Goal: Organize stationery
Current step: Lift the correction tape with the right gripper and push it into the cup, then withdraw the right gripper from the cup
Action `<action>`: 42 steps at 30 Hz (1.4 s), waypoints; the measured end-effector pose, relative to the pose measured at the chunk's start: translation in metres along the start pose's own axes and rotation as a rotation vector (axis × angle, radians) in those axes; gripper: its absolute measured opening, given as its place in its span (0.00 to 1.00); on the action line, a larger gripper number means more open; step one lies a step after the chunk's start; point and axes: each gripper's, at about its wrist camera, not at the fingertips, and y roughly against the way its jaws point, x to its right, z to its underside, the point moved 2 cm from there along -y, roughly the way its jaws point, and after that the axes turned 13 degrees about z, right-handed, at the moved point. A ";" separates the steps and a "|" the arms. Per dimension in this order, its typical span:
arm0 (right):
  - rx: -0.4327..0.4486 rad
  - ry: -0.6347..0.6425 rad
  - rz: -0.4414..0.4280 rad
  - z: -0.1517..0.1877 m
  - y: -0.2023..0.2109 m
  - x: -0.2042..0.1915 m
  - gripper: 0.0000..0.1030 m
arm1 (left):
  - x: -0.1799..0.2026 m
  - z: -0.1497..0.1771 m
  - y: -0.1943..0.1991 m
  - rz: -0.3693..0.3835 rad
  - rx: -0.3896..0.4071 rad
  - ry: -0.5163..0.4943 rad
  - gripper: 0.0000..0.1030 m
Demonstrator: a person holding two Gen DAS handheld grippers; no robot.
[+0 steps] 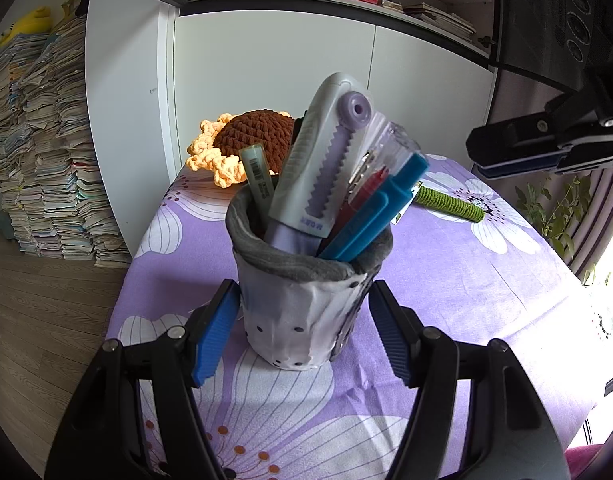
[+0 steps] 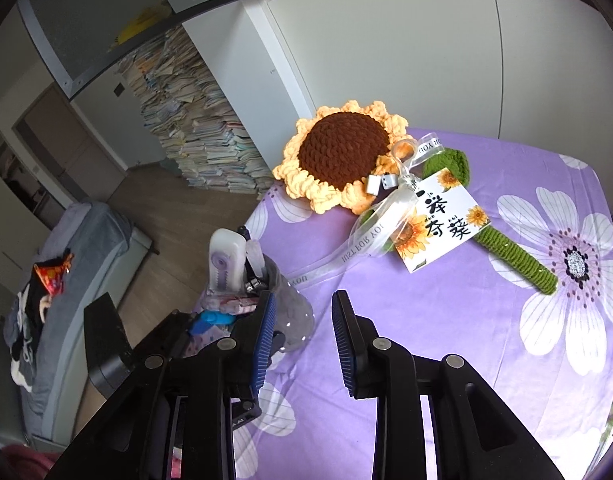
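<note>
A table with a purple cloth printed with large white flowers stands in front of white cupboard doors, and a tall, uneven stack of books rises from the wooden floor beside them.

The landmark is the pencil pouch, a soft grey-white fabric pouch with dark dots and a folded grey rim, standing upright on the cloth. Inside it stand a grey and lilac correction tape dispenser, which sticks out highest, a pale green pen to the left of it, and blue pens and a red pen that lean to the right.

The left gripper has its two blue pads on both sides of the pouch, at the lower half of its wall. The left pad touches the fabric and the right pad lies against the dark side seam, so this gripper is closed around the pouch.

The right gripper is to the right of the pouch and higher than its rim. Its jaws stand a little apart, and nothing is between them, only the cloth below.

Behind the pouch lies a crocheted sunflower with a brown centre and yellow petals. Its green stem reaches to the right, with a clear ribbon and a printed card tied on it.
</note>
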 end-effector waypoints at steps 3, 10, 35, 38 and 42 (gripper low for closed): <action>-0.003 -0.007 0.021 0.006 -0.002 0.006 0.29 | -0.002 0.001 -0.001 0.002 -0.009 0.007 0.65; -0.014 -0.031 0.051 0.028 -0.001 0.022 0.29 | -0.001 0.001 -0.002 -0.009 -0.017 0.004 0.67; -0.047 -0.196 0.071 0.082 0.005 0.103 0.29 | 0.006 -0.020 -0.021 -0.119 -0.041 0.001 0.66; -0.047 -0.210 0.075 0.085 0.006 0.110 0.29 | 0.008 -0.023 -0.021 -0.107 -0.046 0.020 0.66; -0.045 -0.222 0.072 0.088 0.006 0.117 0.29 | 0.022 -0.030 -0.019 -0.107 -0.039 0.001 0.66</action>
